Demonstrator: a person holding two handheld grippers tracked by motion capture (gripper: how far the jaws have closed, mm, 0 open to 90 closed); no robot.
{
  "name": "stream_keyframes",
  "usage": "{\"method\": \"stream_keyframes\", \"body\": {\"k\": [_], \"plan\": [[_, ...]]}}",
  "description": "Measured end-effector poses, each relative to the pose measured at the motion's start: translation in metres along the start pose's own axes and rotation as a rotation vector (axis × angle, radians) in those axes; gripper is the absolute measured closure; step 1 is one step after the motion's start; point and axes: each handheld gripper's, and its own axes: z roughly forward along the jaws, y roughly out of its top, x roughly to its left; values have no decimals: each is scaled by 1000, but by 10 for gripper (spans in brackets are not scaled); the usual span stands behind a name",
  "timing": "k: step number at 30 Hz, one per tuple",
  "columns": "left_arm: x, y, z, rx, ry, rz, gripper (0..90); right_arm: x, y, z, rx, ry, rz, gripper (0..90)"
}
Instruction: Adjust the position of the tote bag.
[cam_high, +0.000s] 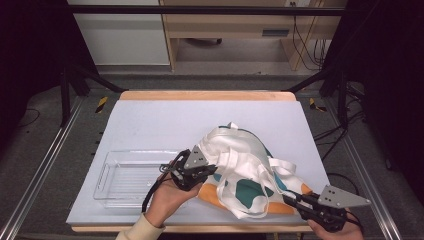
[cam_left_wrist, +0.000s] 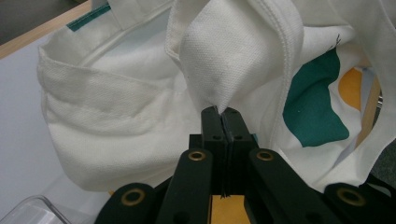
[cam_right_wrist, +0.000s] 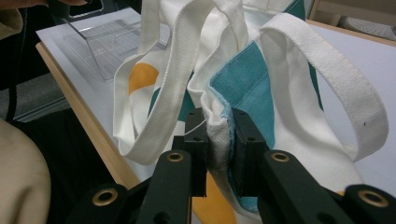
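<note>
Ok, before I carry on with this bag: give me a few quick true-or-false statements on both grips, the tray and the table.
1. The left gripper is clamped on a fold of the tote bag. True.
2. The right gripper hangs open beside the bag. False: its jaws pinch a bunched edge of the cloth.
3. The clear plastic tray holds part of the bag. False: the tray is empty and the bag lies to its right in the high view.
4. The bag is white with green and orange patches. True.
5. The bag lies on a pale table cover. True.
</note>
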Motion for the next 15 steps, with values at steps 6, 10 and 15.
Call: {"method": "stream_keyframes", "body": {"k": [6, 10, 15], "plan": [[1, 6, -3, -35, 21, 14, 734, 0, -1, 0, 0, 4, -3, 788], [1, 11, 1, -40, 31, 32, 597, 0, -1, 0, 0, 5, -1, 788], [1, 19, 11, -20, 14, 71, 455, -1, -1, 0, -3, 6, -1, 788]]}}
